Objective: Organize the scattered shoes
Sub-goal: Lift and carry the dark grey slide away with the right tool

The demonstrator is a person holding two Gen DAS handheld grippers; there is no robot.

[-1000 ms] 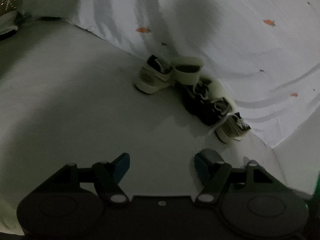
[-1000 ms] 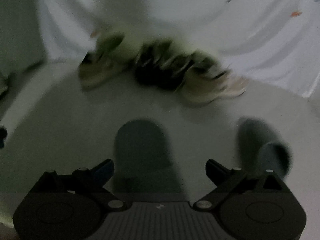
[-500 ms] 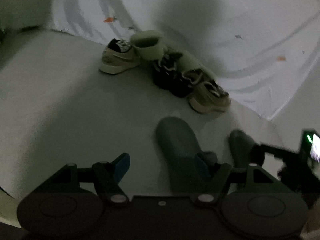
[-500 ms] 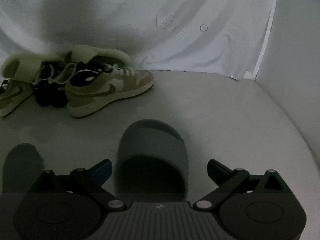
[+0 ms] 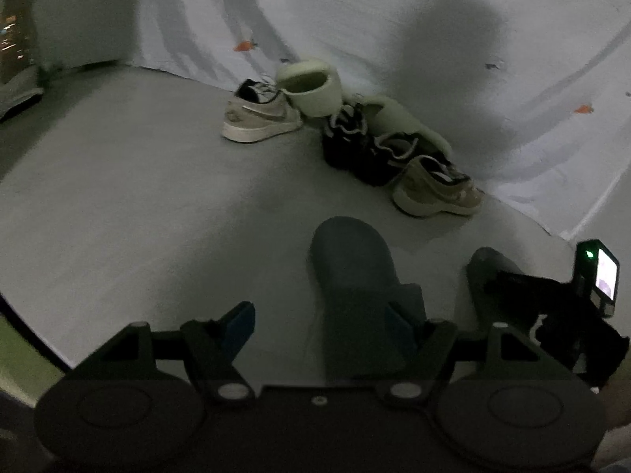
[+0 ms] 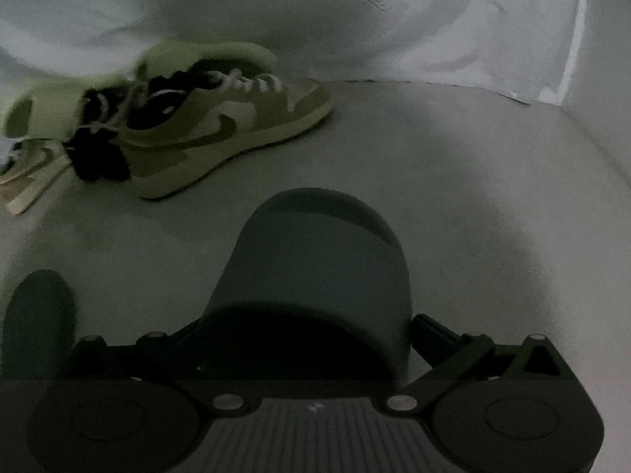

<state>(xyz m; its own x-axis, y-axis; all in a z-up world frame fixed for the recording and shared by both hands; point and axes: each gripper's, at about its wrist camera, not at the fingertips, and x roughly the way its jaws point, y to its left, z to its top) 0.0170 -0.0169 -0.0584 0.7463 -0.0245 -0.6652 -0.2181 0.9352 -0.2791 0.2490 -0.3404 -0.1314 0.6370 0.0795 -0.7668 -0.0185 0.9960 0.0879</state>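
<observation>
Right gripper (image 6: pixel 303 339): jaws straddle the heel end of a dark slipper (image 6: pixel 315 268), one finger to each side. The right finger stands just off the strap; the left is hidden behind it. Whether they have clamped cannot be told; contact looks close. The slipper lies flat on the floor (image 6: pixel 473 181), toe pointing away, so a side pinch across the strap is the likely aim.

Left gripper (image 5: pixel 319 325): jaws wide apart, holding nothing. Its right finger overlaps the second slipper (image 5: pixel 355 276) in view; contact cannot be confirmed. Judged as positioned to take this one, so the pair can be handled together.

Beyond, a heap against the hanging sheet (image 5: pixel 453 39): a tan sneaker (image 6: pixel 221 134) nearest, black shoes (image 5: pixel 359 149) touching it, green slippers (image 5: pixel 311 86) behind, a second sneaker (image 5: pixel 260 116) at the far left. These remain jumbled; sorting appears at an early stage.

Lighting is dim; detail is limited.
</observation>
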